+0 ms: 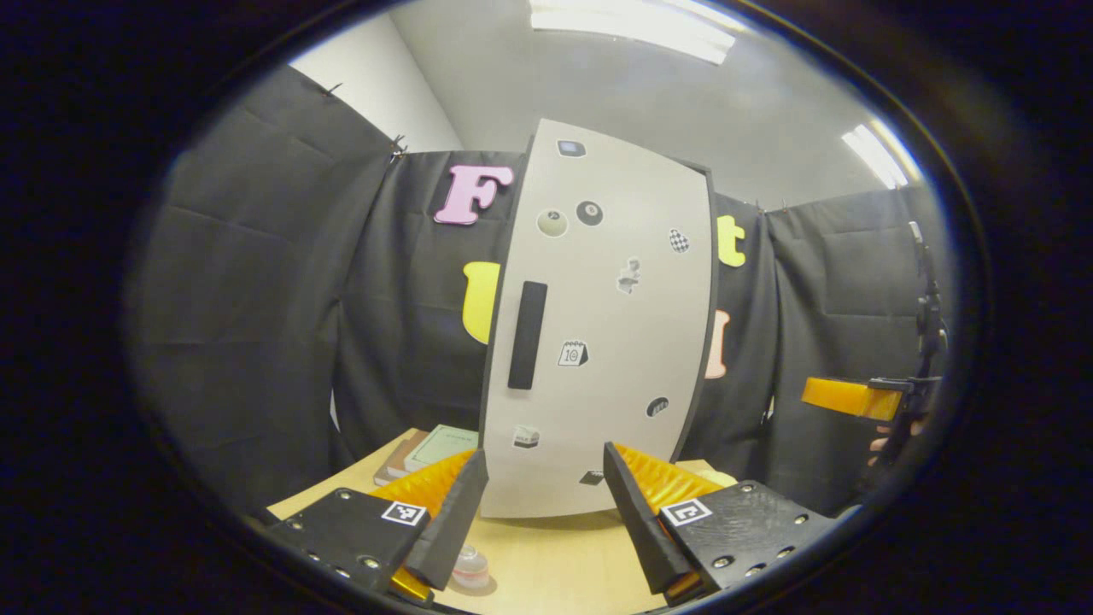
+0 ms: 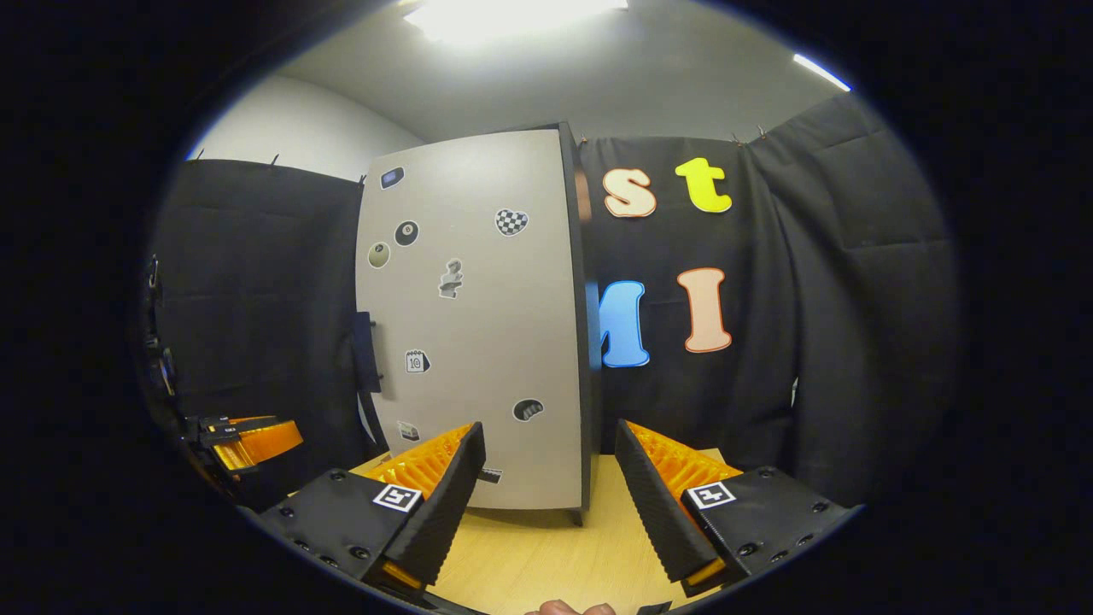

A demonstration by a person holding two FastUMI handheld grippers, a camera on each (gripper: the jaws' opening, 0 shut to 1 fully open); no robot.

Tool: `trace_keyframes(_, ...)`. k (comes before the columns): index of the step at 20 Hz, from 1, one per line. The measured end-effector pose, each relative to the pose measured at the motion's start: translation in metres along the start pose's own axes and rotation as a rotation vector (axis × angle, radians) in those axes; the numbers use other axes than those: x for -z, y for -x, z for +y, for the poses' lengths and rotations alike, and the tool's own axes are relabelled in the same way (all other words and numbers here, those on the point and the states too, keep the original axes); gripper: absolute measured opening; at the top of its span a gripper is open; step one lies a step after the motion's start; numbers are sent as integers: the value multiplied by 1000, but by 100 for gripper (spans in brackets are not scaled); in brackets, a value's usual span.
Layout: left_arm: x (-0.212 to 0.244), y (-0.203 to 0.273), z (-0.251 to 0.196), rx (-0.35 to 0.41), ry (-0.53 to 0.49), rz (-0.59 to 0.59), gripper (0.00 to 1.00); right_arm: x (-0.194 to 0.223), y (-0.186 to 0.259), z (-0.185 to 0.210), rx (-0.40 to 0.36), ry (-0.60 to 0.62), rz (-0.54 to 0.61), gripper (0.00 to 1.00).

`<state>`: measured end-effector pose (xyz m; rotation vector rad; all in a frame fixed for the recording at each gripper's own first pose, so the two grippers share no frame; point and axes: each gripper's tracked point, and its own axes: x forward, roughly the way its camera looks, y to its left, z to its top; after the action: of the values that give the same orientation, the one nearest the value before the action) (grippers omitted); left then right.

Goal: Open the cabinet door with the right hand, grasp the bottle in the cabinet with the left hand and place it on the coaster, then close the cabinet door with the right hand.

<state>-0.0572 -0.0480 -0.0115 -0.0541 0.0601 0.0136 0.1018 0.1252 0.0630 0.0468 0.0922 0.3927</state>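
The cabinet (image 1: 598, 325) stands upright on the wooden table (image 1: 546, 564), its grey sticker-covered door shut. A black vertical handle (image 1: 527, 335) sits near the door's left edge. My left gripper (image 1: 542, 457) is open and hangs in front of the door's lower part, short of it. In the right gripper view the same door (image 2: 478, 325) fills the centre-left, with the handle (image 2: 364, 350) seen edge-on at its left side. My right gripper (image 2: 548, 427) is open near the door's lower right corner, holding nothing. The shut door hides the bottle.
A stack of books (image 1: 427, 448) lies on the table left of the cabinet. A small clear round object (image 1: 470, 568) rests near my left finger. The right gripper (image 1: 854, 397) shows at the far right, the left gripper (image 2: 252, 440) at the far left. Black cloth walls surround the table.
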Motion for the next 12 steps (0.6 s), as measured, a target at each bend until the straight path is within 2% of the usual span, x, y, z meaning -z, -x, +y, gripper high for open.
trace_keyframes(1,-4,1,0,-4,-15,-5,86,-2,0,0,-2,-2,-5,97)
trace_keyframes(4,-12,2,0,-12,-48,-9,82,-3,-8,-1,-3,-7,-10,97)
trace_keyframes(6,-17,0,5,-22,-54,-30,82,-5,-15,-4,19,-9,-17,97)
trace_keyframes(8,-13,-10,1,14,-53,-19,82,-3,-21,-10,46,3,-14,97)
trace_keyframes(10,-8,-20,4,15,-60,-8,84,-1,-20,-14,75,8,-21,97)
trace_keyframes(12,-5,-25,5,23,-57,-9,82,3,-23,-13,84,15,-14,97)
